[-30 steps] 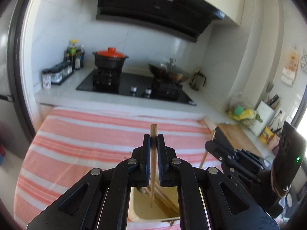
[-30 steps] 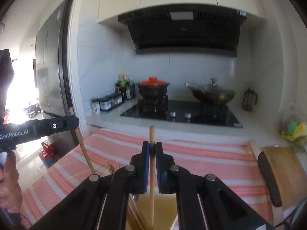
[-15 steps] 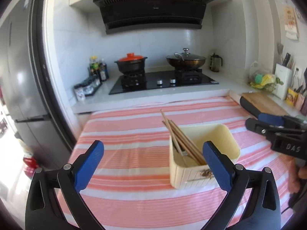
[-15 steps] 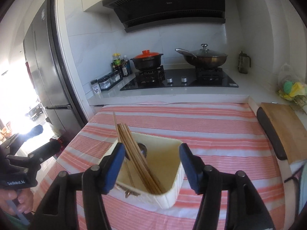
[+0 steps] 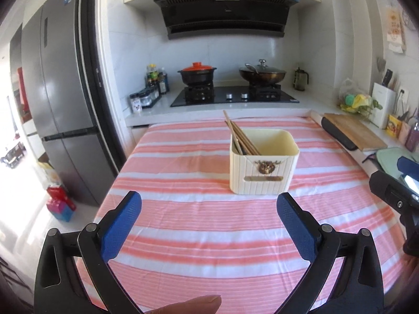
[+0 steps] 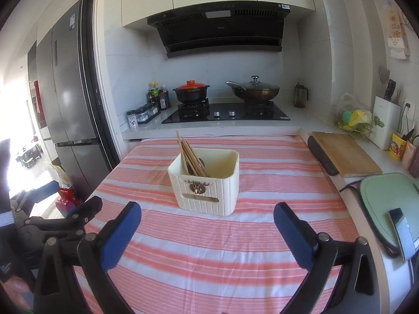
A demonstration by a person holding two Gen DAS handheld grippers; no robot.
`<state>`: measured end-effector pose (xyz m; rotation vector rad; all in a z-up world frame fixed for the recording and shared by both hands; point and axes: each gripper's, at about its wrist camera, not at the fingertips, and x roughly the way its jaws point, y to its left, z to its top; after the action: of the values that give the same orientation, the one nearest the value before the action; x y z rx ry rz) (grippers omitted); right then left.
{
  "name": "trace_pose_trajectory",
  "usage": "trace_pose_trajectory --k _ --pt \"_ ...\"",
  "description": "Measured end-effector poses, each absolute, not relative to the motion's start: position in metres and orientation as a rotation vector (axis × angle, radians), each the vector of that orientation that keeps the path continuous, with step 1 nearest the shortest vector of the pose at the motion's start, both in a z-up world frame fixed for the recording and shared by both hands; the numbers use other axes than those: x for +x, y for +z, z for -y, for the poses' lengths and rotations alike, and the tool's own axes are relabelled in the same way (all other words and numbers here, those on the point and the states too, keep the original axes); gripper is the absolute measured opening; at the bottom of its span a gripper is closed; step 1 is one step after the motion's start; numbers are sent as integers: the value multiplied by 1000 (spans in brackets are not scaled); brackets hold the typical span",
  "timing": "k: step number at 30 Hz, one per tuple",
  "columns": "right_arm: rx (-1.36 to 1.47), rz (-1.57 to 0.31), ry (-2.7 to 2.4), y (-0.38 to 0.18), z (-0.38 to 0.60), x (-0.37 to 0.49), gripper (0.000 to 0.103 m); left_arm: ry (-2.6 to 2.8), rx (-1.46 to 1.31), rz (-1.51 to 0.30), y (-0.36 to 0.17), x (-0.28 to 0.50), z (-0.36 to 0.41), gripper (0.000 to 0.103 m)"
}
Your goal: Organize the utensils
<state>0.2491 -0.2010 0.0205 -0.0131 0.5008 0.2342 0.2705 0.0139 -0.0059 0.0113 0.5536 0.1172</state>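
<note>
A cream utensil holder [image 5: 263,166] stands on the pink-striped tablecloth [image 5: 209,225]; it also shows in the right wrist view [image 6: 207,185]. Several wooden chopsticks [image 5: 239,136] lean in its left side, also seen in the right wrist view [image 6: 189,157], with a metal spoon [image 6: 201,162] beside them. My left gripper [image 5: 208,210] is open and empty, well back from the holder. My right gripper [image 6: 207,218] is open and empty, also in front of the holder. The right gripper's body [image 5: 395,196] shows at the left view's right edge.
A stove [image 6: 225,112] with a red-lidded pot [image 6: 191,93] and a wok [image 6: 252,90] sits behind the table. A wooden cutting board [image 6: 345,154], a green mat with a phone [image 6: 400,227], a knife block [image 6: 386,120] and a fridge [image 6: 68,104] surround it.
Both grippers let go of their chopsticks into the holder, opened wide, and pulled back and away from it. The chopsticks now lean in the holder.
</note>
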Motion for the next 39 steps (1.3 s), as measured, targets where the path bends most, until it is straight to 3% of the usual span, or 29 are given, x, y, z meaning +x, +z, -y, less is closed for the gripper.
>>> trace_pose_trajectory --k 13,39 --pt "-94 -429 249 42 184 185 103 119 -10 -530 17 236 -15 103" --pt "-94 -431 233 42 183 172 103 123 28 -501 22 222 -7 103"
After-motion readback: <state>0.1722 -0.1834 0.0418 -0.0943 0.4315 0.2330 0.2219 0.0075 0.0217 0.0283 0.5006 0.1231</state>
